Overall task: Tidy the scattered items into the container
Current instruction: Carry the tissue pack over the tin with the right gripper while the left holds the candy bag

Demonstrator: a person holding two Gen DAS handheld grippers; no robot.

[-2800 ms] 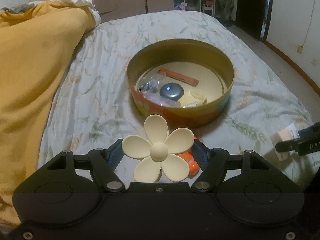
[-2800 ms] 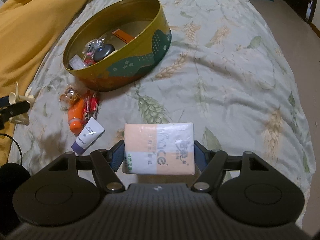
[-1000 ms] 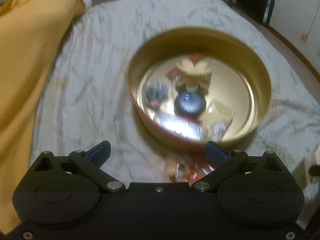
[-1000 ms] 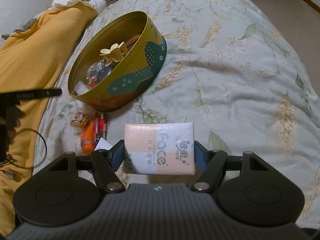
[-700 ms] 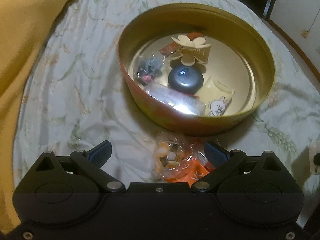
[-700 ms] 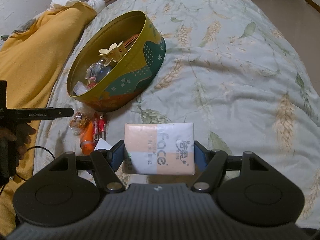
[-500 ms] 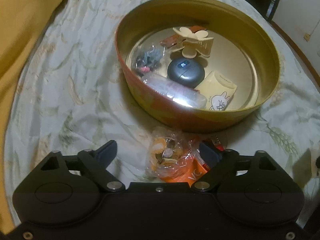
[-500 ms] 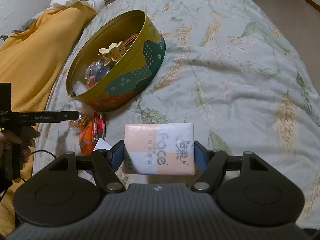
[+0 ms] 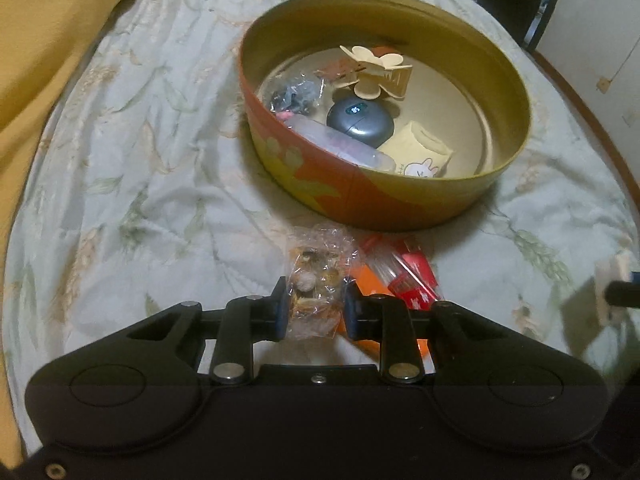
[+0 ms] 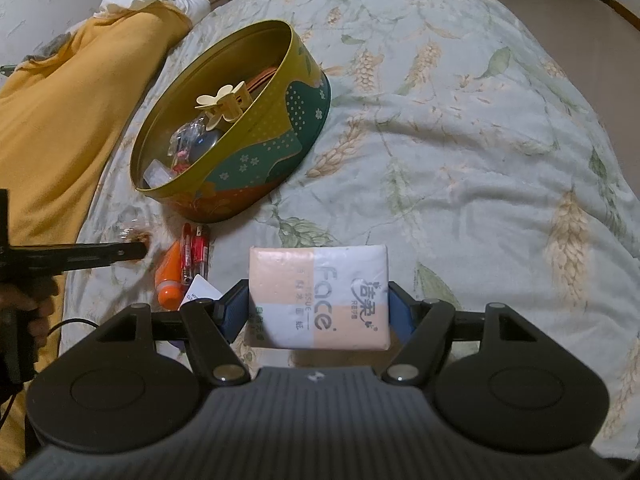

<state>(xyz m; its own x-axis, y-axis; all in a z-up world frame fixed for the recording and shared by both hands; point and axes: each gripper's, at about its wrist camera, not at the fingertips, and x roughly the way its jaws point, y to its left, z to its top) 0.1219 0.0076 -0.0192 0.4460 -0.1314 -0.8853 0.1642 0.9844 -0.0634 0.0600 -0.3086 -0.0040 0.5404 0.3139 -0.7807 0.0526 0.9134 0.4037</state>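
The left gripper (image 9: 314, 308) points steeply down at the bed (image 9: 152, 152). Its fingers (image 9: 280, 308) have just been closing and now pinch a small clear bag of trinkets (image 9: 316, 280) that lies on the quilt at 6 o'clock from the round tin (image 9: 360, 196), just outside its wall. At 3 o'clock from the bag, touching it, lie an orange tube (image 9: 370, 284) and a red packet (image 9: 412, 280).

Inside the tin, a cream flower hair clip (image 9: 376, 70) sits toward 12 o'clock, a grey oval case (image 9: 358, 120) at the centre, a dark crinkled bag (image 9: 296, 94) at 9 o'clock, a pale yellow pouch with a rabbit drawing (image 9: 420, 156) at 5 o'clock, and a clear tube (image 9: 344, 146) against the near wall.

The right gripper (image 10: 318, 304) holds a tissue pack (image 10: 320, 296) above the quilt, its fingers (image 10: 234, 312) pressed on the pack's two short sides. In its view the tin (image 10: 260, 168) stands at 10 o'clock. The orange tube (image 10: 170, 276), the red packet (image 10: 196, 254) and a white tube (image 10: 202, 292) lie between the tin and the gripper. The left gripper (image 10: 136, 250) enters from 9 o'clock, held by a hand (image 10: 32, 304), beside a yellow blanket (image 10: 60, 120).
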